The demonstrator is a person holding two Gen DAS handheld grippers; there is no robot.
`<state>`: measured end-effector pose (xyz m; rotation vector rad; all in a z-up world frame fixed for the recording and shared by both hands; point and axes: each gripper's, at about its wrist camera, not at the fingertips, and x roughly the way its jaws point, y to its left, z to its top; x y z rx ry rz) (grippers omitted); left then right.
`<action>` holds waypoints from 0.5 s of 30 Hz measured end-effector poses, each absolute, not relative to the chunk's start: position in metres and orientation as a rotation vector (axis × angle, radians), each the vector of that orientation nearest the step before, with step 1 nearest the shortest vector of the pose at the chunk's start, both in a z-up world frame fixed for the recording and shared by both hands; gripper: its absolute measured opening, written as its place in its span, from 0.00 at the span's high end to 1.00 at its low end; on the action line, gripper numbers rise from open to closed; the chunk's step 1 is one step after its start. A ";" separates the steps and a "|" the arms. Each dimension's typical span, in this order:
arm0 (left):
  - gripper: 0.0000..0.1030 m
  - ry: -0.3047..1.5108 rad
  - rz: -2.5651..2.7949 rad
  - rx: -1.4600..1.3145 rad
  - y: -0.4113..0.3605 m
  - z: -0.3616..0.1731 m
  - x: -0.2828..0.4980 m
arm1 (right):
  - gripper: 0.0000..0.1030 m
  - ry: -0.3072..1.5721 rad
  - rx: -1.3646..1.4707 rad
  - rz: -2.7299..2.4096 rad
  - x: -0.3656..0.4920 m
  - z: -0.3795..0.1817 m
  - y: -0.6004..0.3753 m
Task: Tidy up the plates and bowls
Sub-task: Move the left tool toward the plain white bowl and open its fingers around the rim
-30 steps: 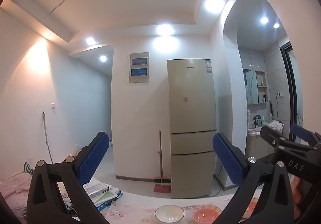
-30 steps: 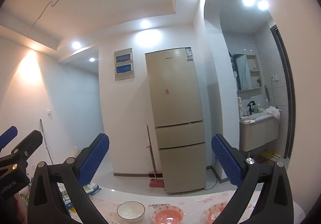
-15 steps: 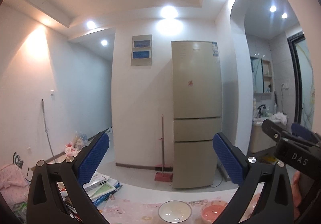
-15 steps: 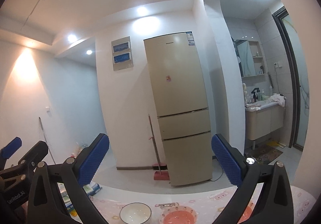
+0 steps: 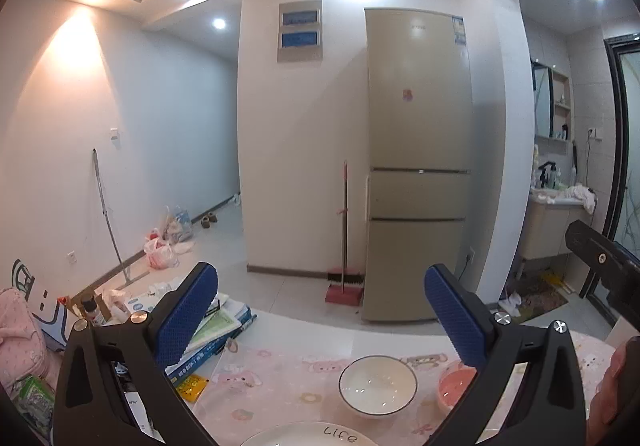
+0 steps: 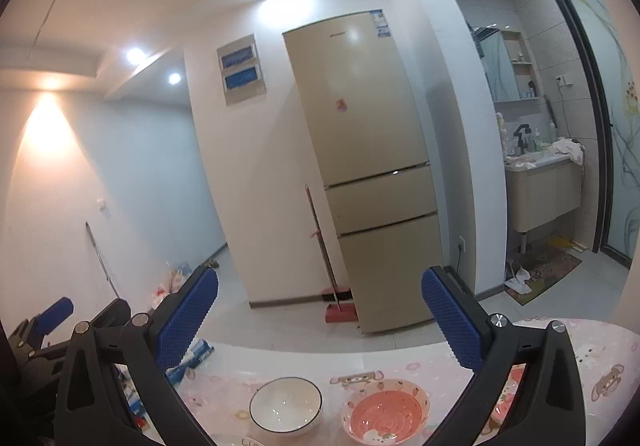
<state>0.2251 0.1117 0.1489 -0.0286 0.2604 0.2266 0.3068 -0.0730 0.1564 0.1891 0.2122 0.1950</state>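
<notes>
A white bowl with a dark rim sits on the pink patterned tablecloth. A pink bowl stands right of it; in the left wrist view that pink bowl is partly hidden by a finger. The rim of a white plate lettered "Life" shows at the bottom edge. My left gripper hangs open above the table with nothing between its blue pads. My right gripper is also open and empty. Another pink dish peeks out behind the right finger.
A stack of books and papers lies at the table's left end. Beyond the table stand a beige fridge, a red broom and a washbasin cabinet. A hand shows at the right edge.
Both cameras have tilted downward: the ceiling has slid out of view and more of the table, the bowls and the plate rim have come in. Both grippers stay open.
</notes>
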 end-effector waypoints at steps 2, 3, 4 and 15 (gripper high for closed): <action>0.00 0.300 0.225 -0.031 0.115 0.141 0.235 | 0.00 0.269 0.158 0.222 0.324 0.146 -0.064; 0.00 0.325 0.223 -0.038 0.118 0.136 0.243 | 0.00 0.300 0.149 0.227 0.334 0.140 -0.060; 0.00 0.347 0.220 -0.046 0.121 0.132 0.250 | 0.00 0.326 0.146 0.220 0.344 0.133 -0.057; 0.10 0.646 0.131 -0.170 0.145 0.057 0.327 | 0.19 0.646 0.179 0.302 0.440 0.042 -0.026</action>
